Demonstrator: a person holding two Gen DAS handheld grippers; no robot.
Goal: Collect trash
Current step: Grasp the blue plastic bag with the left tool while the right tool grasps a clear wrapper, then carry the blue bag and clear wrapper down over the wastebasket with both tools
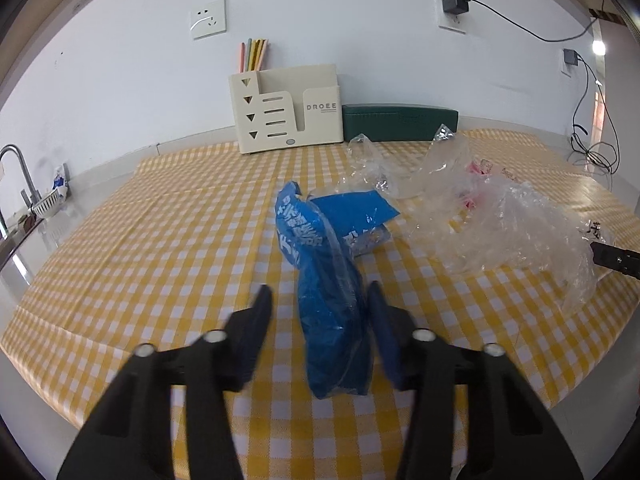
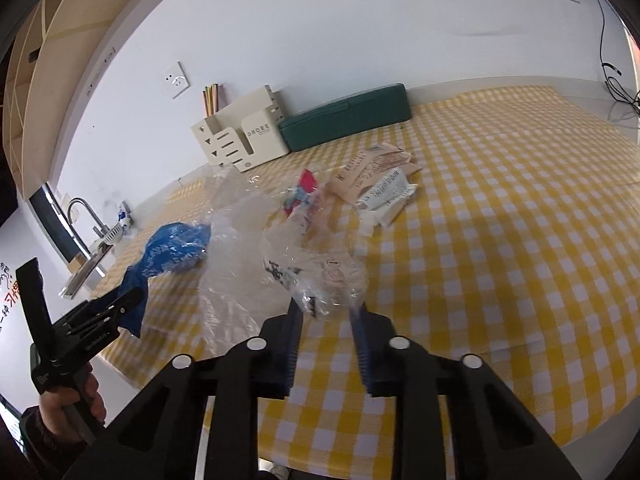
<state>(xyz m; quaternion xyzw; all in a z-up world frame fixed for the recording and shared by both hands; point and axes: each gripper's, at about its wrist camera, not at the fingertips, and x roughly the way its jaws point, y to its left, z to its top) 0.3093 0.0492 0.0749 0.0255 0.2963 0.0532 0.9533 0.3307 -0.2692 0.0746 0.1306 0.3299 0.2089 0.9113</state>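
Left gripper jaws are set astride the blue wrapper, seemingly unclenched; clear plastic is pinched by the right gripper.

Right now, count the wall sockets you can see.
3. A bare wall socket above the desk organizer; one with a black charger further right; a third with an adapter near the right edge. Others may be out of frame.

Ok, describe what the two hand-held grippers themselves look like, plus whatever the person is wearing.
Both are matte black plastic. The left hand-held gripper has two angular linkage arms with silver round pivot pins and dark blue finger pads. The right hand-held gripper matches, its blue pads ribbed. Seen from the right wrist camera, the left one has a black pistol-style handle with small white lettering. A dark sleeve covers the wrist.
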